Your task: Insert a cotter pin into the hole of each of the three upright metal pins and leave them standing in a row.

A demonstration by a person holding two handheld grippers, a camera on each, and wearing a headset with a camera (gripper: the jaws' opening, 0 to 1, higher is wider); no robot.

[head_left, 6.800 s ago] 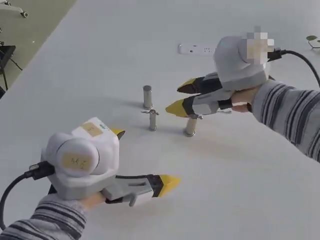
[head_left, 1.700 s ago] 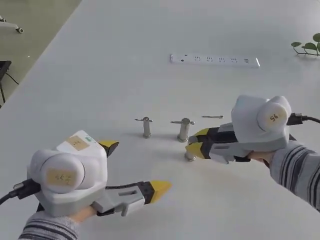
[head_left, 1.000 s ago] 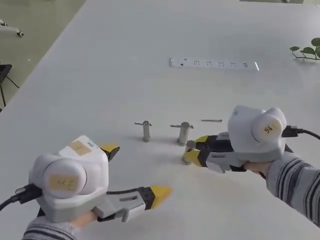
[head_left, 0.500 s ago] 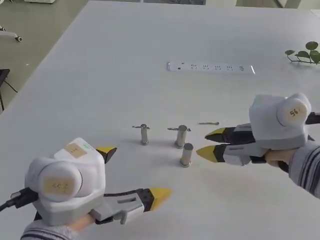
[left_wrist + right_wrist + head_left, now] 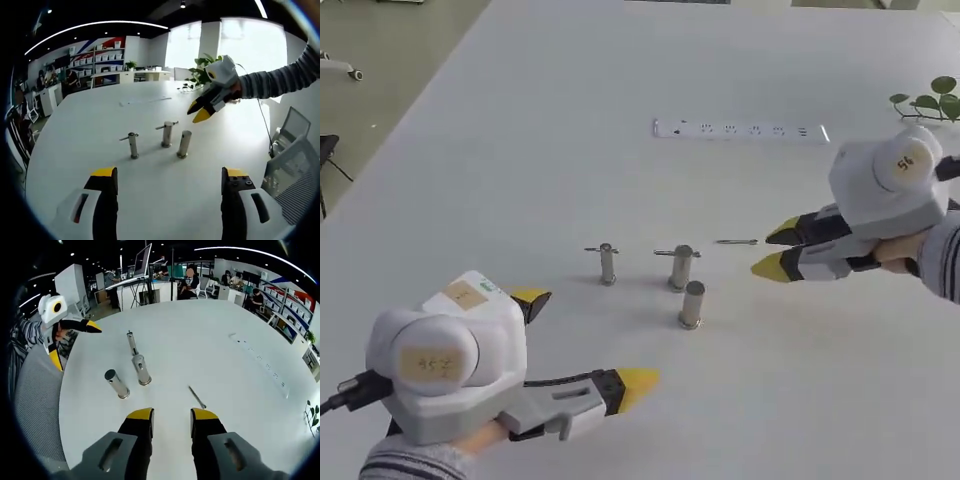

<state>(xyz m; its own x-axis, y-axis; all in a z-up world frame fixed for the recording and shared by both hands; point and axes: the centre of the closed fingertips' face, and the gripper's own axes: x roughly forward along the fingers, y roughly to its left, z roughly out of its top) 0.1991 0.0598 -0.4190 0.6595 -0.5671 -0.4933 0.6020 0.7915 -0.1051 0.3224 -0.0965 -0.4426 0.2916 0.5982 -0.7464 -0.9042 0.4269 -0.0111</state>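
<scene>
Cotter pins (image 5: 665,253) cross two upright metal pins (image 5: 607,268); third pin (image 5: 692,305) bare.

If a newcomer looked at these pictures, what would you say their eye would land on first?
Three metal pins stand mid-table: the left pin and middle pin are cottered, while the bare pin stands just in front, out of line. A loose cotter pin lies on the table to their right, near the open right gripper; the left gripper, wide open, hovers in the foreground.
</scene>
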